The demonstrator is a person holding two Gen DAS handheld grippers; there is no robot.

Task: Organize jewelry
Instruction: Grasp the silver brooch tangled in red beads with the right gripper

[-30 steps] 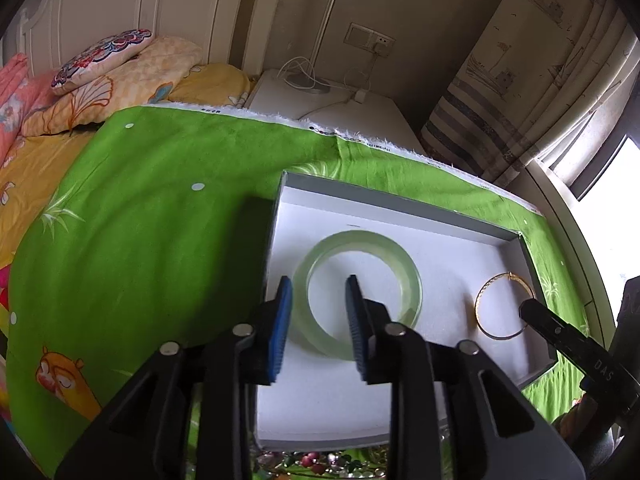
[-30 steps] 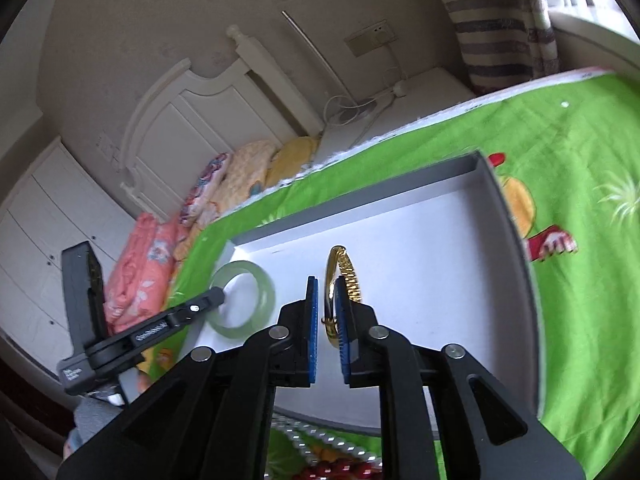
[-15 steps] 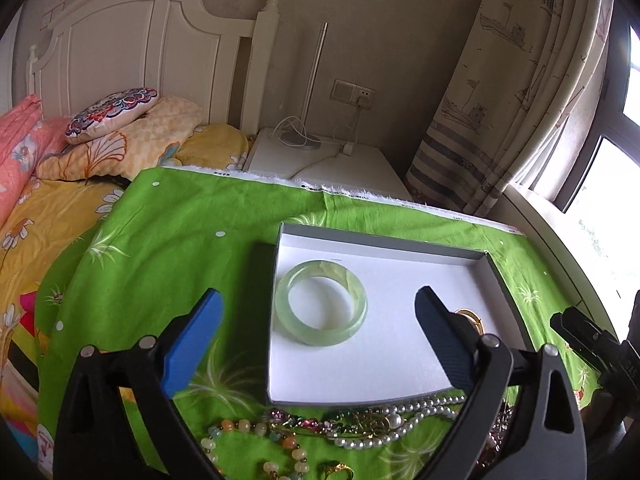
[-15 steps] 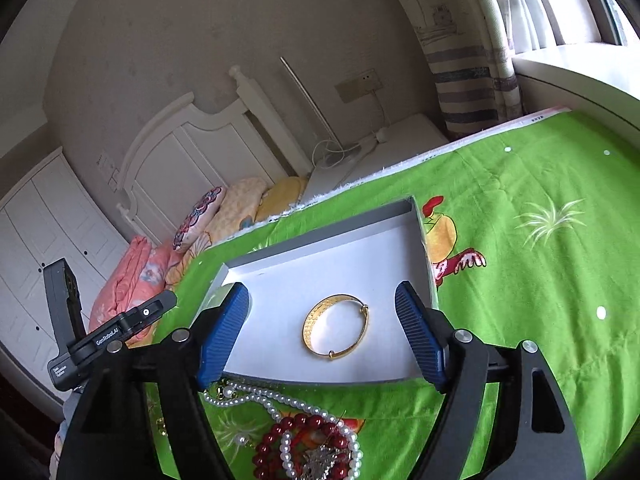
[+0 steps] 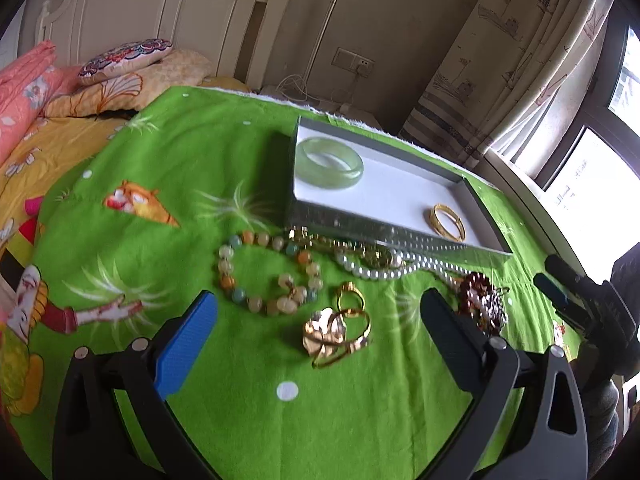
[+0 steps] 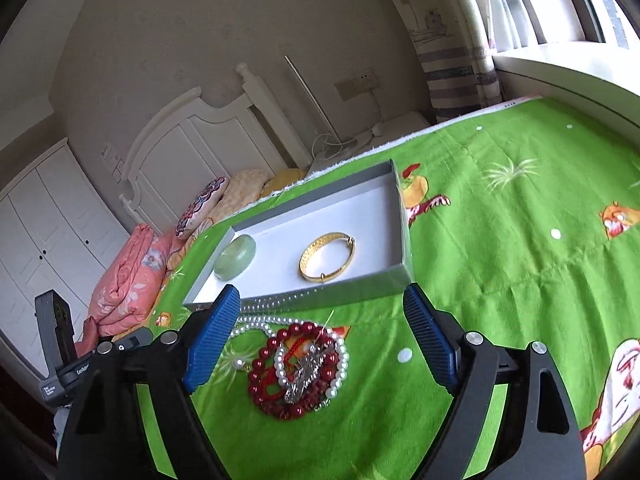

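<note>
Over the green cloth (image 5: pixel 240 420), the left gripper (image 5: pixel 318 316) gapes wide and empty above the gold rings (image 5: pixel 340 326); the jade bangle (image 5: pixel 329 163) lies at the tray's (image 5: pixel 472 196) far-left corner. From the right wrist, the right gripper (image 6: pixel 320 336), jaws opening and empty, straddles the red beads (image 6: pixel 296 364); the gold bangle (image 6: pixel 327 256) lies mid-tray.

Two bangles lie inside the grey tray (image 5: pixel 486 216): one jade bangle (image 5: pixel 329 163) and one gold bangle (image 5: pixel 448 222). Just outside the tray lie one pastel bead bracelet (image 5: pixel 269 272), one pearl strand (image 6: pixel 280 354) and one red bead bracelet (image 6: pixel 294 372).
</note>
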